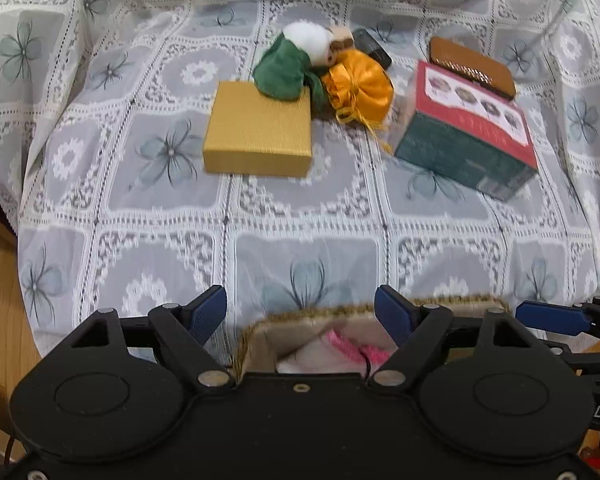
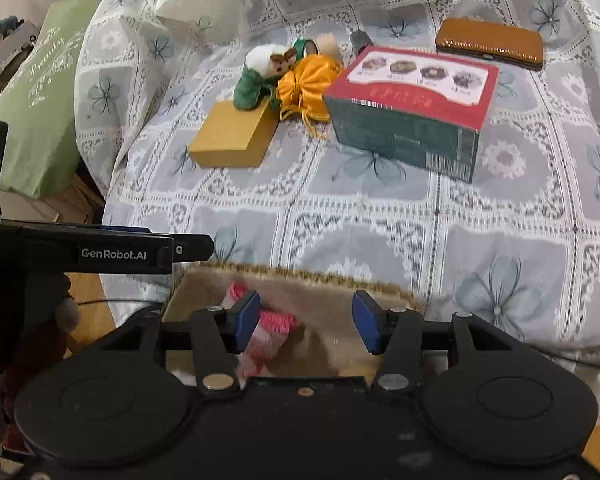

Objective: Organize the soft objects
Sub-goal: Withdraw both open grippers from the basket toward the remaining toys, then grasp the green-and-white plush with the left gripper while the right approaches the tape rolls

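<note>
A plush toy with a white head and green body [image 1: 296, 62] [image 2: 260, 76] and an orange satin pouch [image 1: 360, 88] [image 2: 306, 84] lie together at the far middle of the lace-covered surface. Close below both grippers is a tan basket [image 1: 268, 336] [image 2: 312, 292] with a braided rim, holding a pink and white soft item [image 1: 340, 346] [image 2: 274, 322]. My left gripper [image 1: 300, 314] is open and empty above the basket's left part. My right gripper [image 2: 306, 320] is open and empty over the basket opening. The right gripper's finger [image 1: 548, 316] shows at the left view's right edge.
A gold box [image 1: 258, 132] [image 2: 232, 138] lies under the plush's edge. A red and green carton [image 1: 466, 128] [image 2: 412, 108] and a brown case [image 1: 472, 66] [image 2: 490, 42] sit to the right. Tape rolls [image 2: 318, 46] lie behind the toys. A green pillow [image 2: 40, 112] is at the left.
</note>
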The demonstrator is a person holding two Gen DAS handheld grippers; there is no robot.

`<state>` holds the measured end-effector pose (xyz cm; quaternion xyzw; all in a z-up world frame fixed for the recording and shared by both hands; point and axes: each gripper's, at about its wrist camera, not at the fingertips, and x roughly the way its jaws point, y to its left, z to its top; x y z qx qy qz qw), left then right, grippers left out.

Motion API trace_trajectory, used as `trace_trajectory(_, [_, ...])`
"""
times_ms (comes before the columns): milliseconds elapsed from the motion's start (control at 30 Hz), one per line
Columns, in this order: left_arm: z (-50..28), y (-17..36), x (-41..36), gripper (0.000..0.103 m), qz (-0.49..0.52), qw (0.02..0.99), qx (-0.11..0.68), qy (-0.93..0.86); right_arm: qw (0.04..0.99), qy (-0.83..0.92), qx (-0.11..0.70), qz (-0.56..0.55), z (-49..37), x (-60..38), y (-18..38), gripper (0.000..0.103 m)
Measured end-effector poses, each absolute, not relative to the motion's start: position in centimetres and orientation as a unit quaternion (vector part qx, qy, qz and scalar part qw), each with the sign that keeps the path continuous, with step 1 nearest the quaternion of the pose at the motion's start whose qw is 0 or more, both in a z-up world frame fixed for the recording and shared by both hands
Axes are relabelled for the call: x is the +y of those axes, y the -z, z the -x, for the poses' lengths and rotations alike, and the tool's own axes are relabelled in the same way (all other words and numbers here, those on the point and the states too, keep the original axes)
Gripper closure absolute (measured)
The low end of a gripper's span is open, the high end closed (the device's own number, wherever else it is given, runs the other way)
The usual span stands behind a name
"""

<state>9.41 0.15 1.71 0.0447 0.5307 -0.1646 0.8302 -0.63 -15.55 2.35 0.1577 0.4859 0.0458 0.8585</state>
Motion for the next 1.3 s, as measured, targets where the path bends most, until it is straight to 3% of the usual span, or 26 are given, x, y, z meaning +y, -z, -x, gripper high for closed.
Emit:
trace_trajectory(500, [-14.4,-2.9,-1.0,0.026,-0.044,0.859,0.485,0.157,0.897,-0.037,0.418,-0.143,-5.3,-17.5,-4.8,0.049])
trace_trajectory(833, [-17.9,-3.4,-1.8,0.026,-0.041,0.88,0.449,0.148,0.922,-0.007,0.361,-0.14,-13.9,-21.2,-6.2,0.047])
trace_trajectory(1300, [-20.9,-2.2,-2.2,0.026,-0.052,0.885,0.442,0.137,0.913,0.034,0.397,-0.09,-29.9,-22.1,-1.2,0.045])
